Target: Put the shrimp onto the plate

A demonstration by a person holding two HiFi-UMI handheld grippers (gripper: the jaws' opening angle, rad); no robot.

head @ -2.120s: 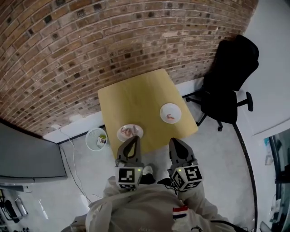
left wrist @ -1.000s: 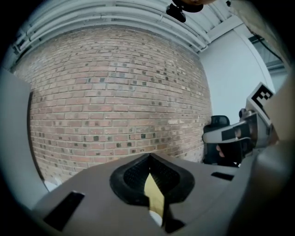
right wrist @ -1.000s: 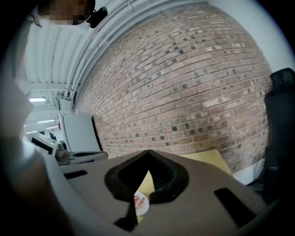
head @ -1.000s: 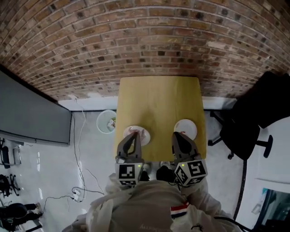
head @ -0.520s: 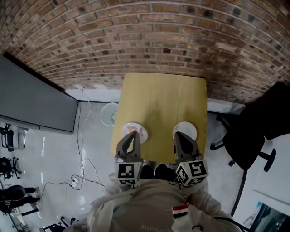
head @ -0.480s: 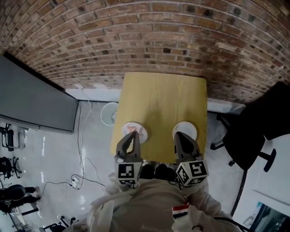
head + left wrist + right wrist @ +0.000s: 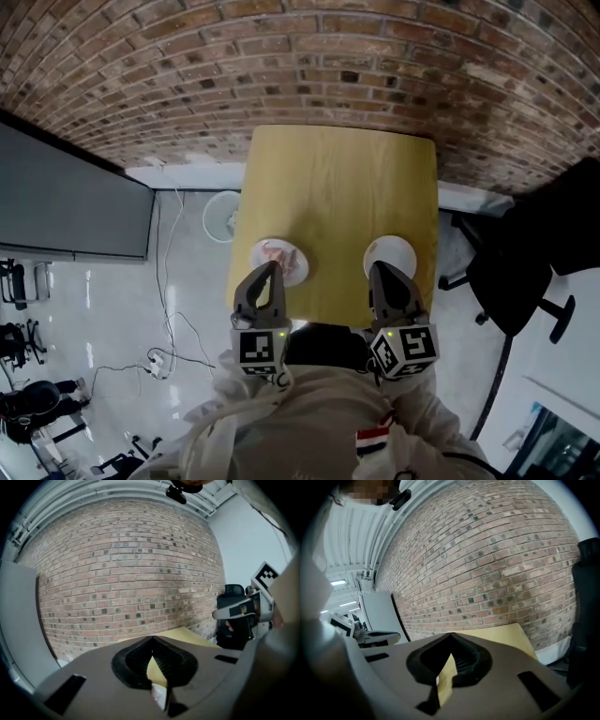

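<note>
Two clenched, empty grippers: shrimp (image 7: pixel 274 250) on left plate (image 7: pixel 298 268) just ahead of left gripper (image 7: pixel 273 266); right gripper (image 7: pixel 381 268) farther, facing other plate (image 7: pixel 400 250).

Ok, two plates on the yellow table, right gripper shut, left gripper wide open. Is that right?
Not quite. The left gripper is shut too, jaws meeting with nothing between them; the left gripper view shows it. The rest holds: shrimp plate, second plate, yellow table, right gripper shut.
</note>
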